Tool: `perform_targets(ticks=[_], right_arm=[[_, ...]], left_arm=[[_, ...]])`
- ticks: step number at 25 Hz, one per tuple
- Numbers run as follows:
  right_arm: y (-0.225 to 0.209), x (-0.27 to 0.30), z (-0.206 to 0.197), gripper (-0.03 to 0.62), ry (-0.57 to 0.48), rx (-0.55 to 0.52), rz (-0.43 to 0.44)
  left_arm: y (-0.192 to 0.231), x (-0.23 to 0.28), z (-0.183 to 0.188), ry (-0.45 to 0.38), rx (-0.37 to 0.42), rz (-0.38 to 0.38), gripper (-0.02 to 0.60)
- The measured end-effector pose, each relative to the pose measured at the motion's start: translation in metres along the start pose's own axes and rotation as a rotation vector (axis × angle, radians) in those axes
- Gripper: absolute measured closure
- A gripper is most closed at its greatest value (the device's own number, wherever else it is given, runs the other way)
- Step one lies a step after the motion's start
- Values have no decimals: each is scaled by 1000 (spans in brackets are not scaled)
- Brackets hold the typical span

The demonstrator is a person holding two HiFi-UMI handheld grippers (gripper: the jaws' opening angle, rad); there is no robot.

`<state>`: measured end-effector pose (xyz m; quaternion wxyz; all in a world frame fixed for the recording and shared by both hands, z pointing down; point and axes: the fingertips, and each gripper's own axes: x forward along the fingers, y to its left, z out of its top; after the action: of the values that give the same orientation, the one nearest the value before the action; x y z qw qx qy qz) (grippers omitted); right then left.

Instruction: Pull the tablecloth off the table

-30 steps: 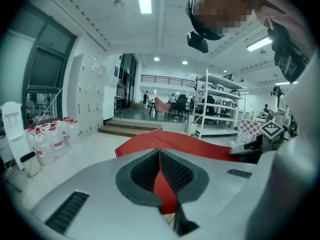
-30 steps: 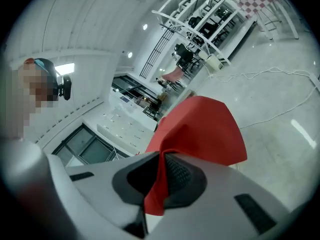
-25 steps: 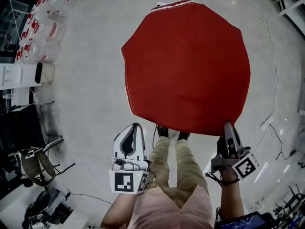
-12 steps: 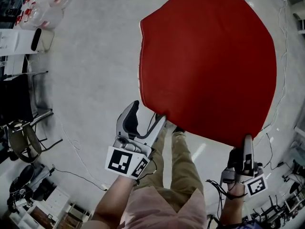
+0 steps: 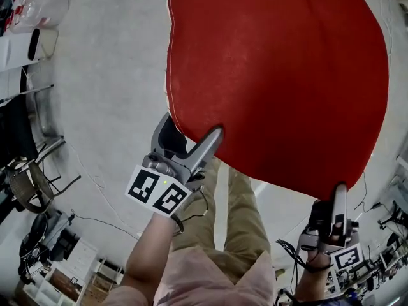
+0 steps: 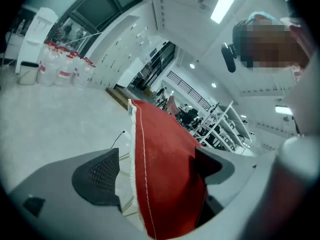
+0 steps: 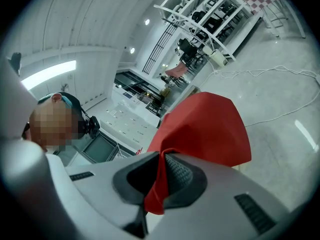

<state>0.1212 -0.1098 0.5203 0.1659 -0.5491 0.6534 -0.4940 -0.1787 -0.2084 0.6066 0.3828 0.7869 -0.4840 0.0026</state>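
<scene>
At the far left, the water bottles (image 5: 38,5) are cut off by the frame's corner. Their labels show red, but I can't read any print on them. The cube on my left gripper (image 5: 191,129) carries only black-and-white square markers, no writing. Its jaws have just been opening and now stand wide apart. The white-stitched hem of the red tablecloth (image 5: 280,75) runs between them. There is a clear gap at one pad (image 6: 102,176), and the cloth lies close to or against the other jaw, so nothing is pinched on this side.

The tablecloth spreads as a broad rounded sheet across the upper middle of the head view, with its top edge cut off. It hides whatever it lies over, so I can't make out the table itself. Below its near edge my trouser legs (image 5: 245,215) show.

At the lower right, my right gripper (image 5: 340,191) has its jaws together, clamped on a bunched fold of the cloth's near edge.
</scene>
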Motion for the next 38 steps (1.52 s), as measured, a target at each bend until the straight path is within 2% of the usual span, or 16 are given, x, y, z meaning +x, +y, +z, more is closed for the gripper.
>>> perform_targets(ticks=[2, 4, 8, 12, 13, 15, 16, 17, 21, 23, 28, 34, 36, 38], right_arm=[[6, 4, 1, 562, 2, -4, -1], [6, 7, -1, 562, 1, -2, -1], [-4, 3, -2, 562, -4, -5, -2], [-11, -1, -2, 562, -9, -13, -5], [-11, 0, -2, 562, -10, -17, -7], [-10, 0, -1, 562, -13, -23, -12], [-10, -1, 0, 562, -14, -25, -14], [-10, -1, 1, 562, -16, -27, -16], [-10, -3, 4, 562, -26, -30, -17], [-9, -3, 4, 562, -27, -36, -18], [-7, -3, 4, 562, -27, -44, -9], [-8, -4, 6, 562, -29, -47, -28], [-7, -3, 5, 562, -27, -42, -26], [-6, -3, 3, 562, -18, -52, -41]], left_arm=[[2, 6, 2, 3, -53, -25, 140], [4, 11, 2, 6, -71, -39, 140], [-2, 16, 1, 3, -37, -20, 141], [-4, 17, 5, -12, -18, 52, 150], [-3, 17, 9, -14, -4, 78, 175], [-3, 15, 19, -12, 32, 120, 365], [-4, 15, 22, -4, 53, 133, 417], [-6, 16, 24, 7, 74, 144, 449], [-10, 17, 23, 43, 131, 178, 486], [-15, 18, 25, 53, 179, 196, 540], [-35, 16, 39, 68, 323, 215, 546], [-87, 30, 64, 35, 456, 124, 547], [-103, 38, 65, 45, 472, 93, 546], [-107, 39, 60, 66, 451, 94, 546]])
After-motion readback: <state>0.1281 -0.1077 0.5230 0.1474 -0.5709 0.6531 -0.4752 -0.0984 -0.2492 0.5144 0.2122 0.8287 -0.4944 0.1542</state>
